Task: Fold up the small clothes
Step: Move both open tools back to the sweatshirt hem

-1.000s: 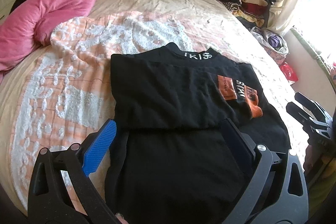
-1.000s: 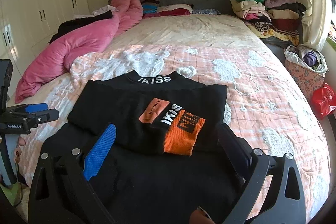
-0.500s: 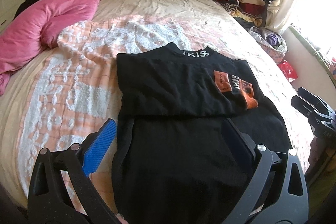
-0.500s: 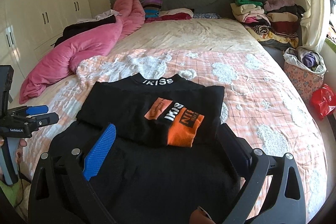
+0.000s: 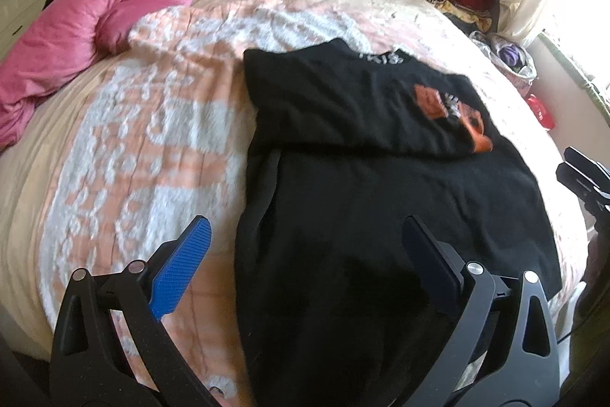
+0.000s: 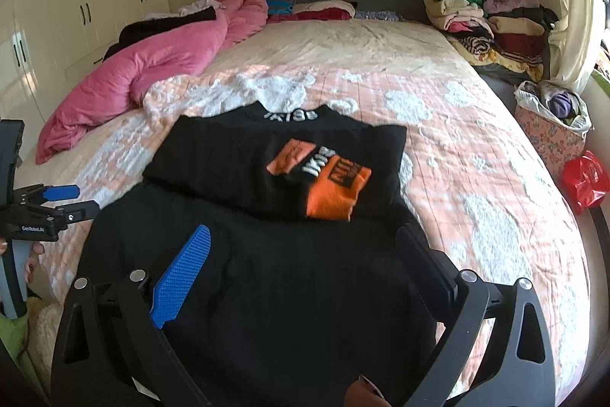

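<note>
Left gripper [image 5: 305, 246]: jaws spread wide, nothing gripped, held above near edge of black top [image 5: 381, 216]. Right gripper [image 6: 305, 250]: likewise wide open, empty. Black top laid flat on patterned bedspread [image 6: 476, 178], sleeves folded across chest. Pink duvet [image 6: 152, 63] heaped at left; folded clothes pile [image 6: 488, 21] located beside headboard.

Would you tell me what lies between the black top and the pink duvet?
Only bare peach-and-white blanket, seen in the right wrist view.

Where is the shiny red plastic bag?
The shiny red plastic bag sits off the bed's right side in the right wrist view, just in front of the floral basket of clothes near the cream curtain.
</note>
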The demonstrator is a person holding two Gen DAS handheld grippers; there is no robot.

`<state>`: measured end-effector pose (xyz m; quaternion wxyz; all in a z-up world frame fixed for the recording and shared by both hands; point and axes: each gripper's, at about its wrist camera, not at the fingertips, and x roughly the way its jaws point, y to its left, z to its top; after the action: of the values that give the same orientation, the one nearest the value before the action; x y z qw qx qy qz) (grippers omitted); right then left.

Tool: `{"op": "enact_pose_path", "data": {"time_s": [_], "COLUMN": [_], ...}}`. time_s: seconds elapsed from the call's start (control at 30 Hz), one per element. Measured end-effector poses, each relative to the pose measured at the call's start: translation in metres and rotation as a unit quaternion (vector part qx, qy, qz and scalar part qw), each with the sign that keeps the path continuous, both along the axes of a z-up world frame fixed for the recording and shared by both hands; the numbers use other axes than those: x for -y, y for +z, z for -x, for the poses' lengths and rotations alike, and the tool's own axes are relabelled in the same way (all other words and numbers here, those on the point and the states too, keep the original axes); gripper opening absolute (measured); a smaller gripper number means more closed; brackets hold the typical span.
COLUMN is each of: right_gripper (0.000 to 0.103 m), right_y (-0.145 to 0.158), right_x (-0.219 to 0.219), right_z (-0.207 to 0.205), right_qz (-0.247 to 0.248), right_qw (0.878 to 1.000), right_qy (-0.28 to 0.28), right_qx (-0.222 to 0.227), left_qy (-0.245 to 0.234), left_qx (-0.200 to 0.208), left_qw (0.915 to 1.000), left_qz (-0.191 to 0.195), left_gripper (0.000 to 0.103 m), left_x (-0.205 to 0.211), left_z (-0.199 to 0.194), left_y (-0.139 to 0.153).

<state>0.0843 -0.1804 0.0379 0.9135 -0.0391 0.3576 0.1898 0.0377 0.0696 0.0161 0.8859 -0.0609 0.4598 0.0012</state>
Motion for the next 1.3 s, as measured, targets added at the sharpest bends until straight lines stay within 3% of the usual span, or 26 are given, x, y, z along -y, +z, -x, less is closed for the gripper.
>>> {"op": "enact_pose_path", "data": {"time_s": [1.03, 1.3], "right_gripper": [0.097, 0.097], "right_y": [-0.065, -0.080], "right_x": [0.053, 0.061], "right_z": [0.037, 0.047], "right_qz": [0.033, 0.041], "right_qw": [0.994, 0.990], "right_qy": [-0.036, -0.037], "right_qx": [-0.100, -0.128], "left_qy": [0.001, -0.003], "left_qx": [-0.066, -0.083], "left_qw": [0.9978, 0.9963], "left_qz": [0.004, 0.024], "left_gripper": [0.094, 0.094], "left_x": [-0.010, -0.013], "left_z": [0.050, 0.060], "left_y": [-0.043, -0.054]}}
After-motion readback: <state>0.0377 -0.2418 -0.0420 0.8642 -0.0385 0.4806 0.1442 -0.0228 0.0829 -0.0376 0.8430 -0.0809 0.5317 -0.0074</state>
